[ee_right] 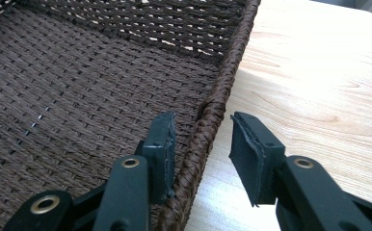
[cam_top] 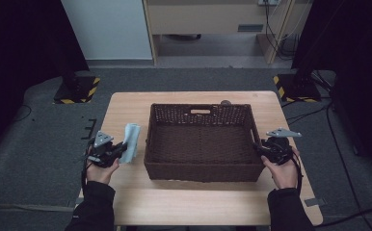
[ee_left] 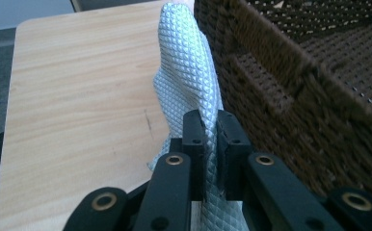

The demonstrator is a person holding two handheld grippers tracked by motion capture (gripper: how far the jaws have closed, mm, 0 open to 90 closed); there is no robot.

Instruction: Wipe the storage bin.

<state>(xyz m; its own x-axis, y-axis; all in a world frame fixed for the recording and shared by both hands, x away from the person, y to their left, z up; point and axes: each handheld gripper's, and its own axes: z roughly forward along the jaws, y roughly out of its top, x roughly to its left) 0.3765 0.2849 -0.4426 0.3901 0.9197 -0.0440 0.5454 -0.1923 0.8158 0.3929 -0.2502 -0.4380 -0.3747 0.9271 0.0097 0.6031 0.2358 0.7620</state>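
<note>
A pale blue-grey textured cloth hangs lifted off the wooden table, just left of a dark brown wicker basket. My left gripper is shut on the cloth's lower edge, and the cloth stands up past the jaws close to the basket's left wall. My right gripper straddles the basket's right rim. One jaw is inside, against the rim; the other is outside with a gap to it. The basket holds nothing.
A small dark round object sits on the table behind the basket's far wall. Bare tabletop lies right of the basket and along the front edge. Two stand bases with yellow-black stripes rest on the floor beyond the table.
</note>
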